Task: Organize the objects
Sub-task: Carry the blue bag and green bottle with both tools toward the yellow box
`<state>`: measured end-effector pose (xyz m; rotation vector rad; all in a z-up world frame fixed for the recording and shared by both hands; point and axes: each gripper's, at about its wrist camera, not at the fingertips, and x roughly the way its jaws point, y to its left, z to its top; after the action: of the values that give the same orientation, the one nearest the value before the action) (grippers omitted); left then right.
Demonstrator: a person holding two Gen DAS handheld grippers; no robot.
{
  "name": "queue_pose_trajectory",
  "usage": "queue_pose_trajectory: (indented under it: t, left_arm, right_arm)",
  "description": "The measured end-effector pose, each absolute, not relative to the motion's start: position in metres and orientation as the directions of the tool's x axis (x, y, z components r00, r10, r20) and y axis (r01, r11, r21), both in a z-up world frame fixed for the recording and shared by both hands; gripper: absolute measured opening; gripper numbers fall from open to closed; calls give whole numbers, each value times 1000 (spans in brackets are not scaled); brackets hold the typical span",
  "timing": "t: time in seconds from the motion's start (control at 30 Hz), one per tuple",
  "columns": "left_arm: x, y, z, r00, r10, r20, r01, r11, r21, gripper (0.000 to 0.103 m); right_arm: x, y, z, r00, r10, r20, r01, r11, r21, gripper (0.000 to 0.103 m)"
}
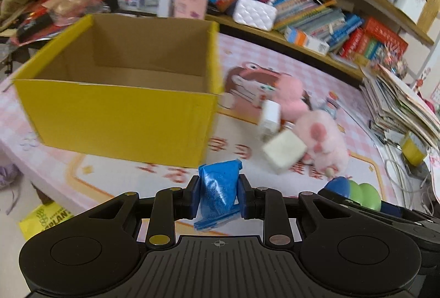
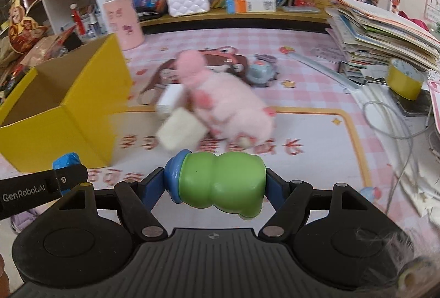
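My left gripper (image 1: 218, 196) is shut on a small blue packet (image 1: 218, 188), held above the pink mat just in front of the open yellow cardboard box (image 1: 115, 111). The box interior shows only bare cardboard. My right gripper (image 2: 217, 182) is shut on a green bottle-shaped toy with a blue cap (image 2: 220, 182), lying sideways between its fingers; that toy (image 1: 360, 192) also shows at the right of the left wrist view. On the mat lie a pink plush toy (image 2: 228, 105), a cream block (image 2: 181, 130) and a white adapter (image 2: 170, 98).
The yellow box (image 2: 55, 119) stands left of the right gripper. Bookshelves with books and a white handbag (image 2: 188, 2) run along the back. A paper stack (image 2: 385, 33), yellow tape roll (image 2: 404, 78) and white cables (image 2: 390, 119) crowd the right. A grey-blue toy (image 2: 260, 71) sits mid-mat.
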<state>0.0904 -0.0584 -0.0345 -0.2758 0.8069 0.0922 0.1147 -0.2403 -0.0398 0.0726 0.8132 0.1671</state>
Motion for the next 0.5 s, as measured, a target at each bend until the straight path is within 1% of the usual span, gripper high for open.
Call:
queue_pose_trajectory:
  t: [0.3,0.5]
  left_arm:
    - [45,33,-17,715,55,-697,-287,932,-222,26]
    - [19,78,-12,727,91,-680,-323,920,-221,26]
  right_arm:
    - [80,-151,-27,677,246,-693,-219,967,130,73]
    - [61,-100,-21,682,282,-675,-266,955,130,73]
